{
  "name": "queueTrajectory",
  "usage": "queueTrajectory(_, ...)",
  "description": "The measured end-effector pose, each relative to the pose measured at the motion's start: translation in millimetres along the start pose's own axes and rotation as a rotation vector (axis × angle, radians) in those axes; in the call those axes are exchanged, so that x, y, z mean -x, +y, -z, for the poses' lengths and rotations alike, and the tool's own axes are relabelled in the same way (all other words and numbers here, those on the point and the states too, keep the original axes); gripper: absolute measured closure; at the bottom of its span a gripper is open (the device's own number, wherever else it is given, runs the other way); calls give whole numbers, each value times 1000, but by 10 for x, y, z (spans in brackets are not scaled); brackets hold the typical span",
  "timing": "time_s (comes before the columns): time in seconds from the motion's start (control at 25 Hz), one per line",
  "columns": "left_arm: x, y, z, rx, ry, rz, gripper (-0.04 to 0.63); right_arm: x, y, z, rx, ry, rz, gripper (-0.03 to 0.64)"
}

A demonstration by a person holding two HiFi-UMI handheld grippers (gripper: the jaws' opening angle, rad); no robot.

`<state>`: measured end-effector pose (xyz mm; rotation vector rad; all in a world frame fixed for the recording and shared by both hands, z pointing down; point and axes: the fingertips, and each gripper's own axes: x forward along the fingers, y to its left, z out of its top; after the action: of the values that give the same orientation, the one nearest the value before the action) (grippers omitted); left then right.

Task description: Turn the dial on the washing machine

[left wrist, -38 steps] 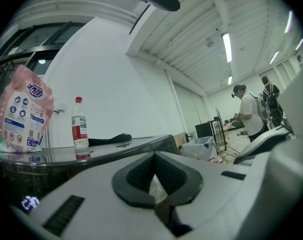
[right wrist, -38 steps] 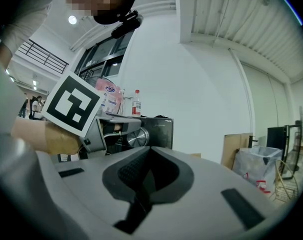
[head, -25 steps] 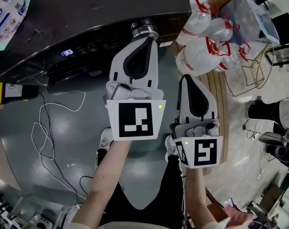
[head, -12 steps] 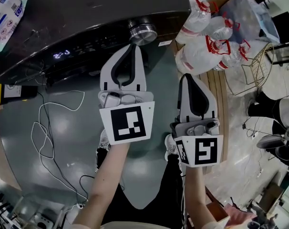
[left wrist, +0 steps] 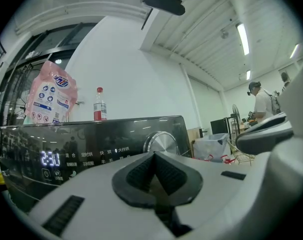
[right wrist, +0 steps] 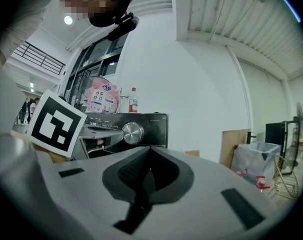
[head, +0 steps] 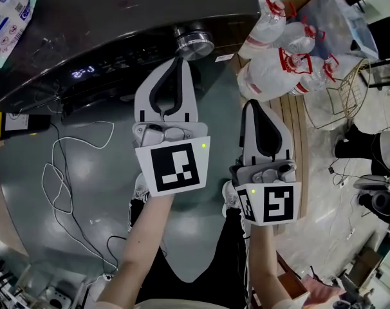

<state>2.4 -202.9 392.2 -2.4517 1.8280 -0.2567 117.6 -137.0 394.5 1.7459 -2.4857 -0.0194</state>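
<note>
Head view: the left gripper [head: 177, 60] has drawn back from the dial [head: 194, 42]. A second ago its tips were on the knob; now they sit just short of it, as they did half a second ago. Its jaws are together with nothing in them. The display [head: 83, 73] on the washing machine [head: 118, 11] is lit with digits, so I judge that the turn is likely made. The right gripper [head: 258, 103] hangs lower and to the right, jaws also together and empty. A white cable [head: 63, 172] loops over the glossy grey floor [head: 111, 198], and big water bottles [head: 275, 66] are piled beside the machine.

Left gripper view: the pads meet with nothing between them. The silver dial is just above them at the panel's right end. A pink pack [left wrist: 51, 96] and a small bottle [left wrist: 99, 105] stand on top of the machine.

Right gripper view: the jaws are closed on nothing and the dial is farther off. The room has white walls and a high ribbed ceiling.
</note>
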Motion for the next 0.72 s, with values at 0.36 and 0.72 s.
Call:
queueTrajectory(0.36,0,8,-12,26,-10,0,597,3,-33,2,-6,-5,7,614)
queueTrajectory(0.72,6,33,-125,-11,-29,-3,597,8,-13,10,-13,-7,7,614)
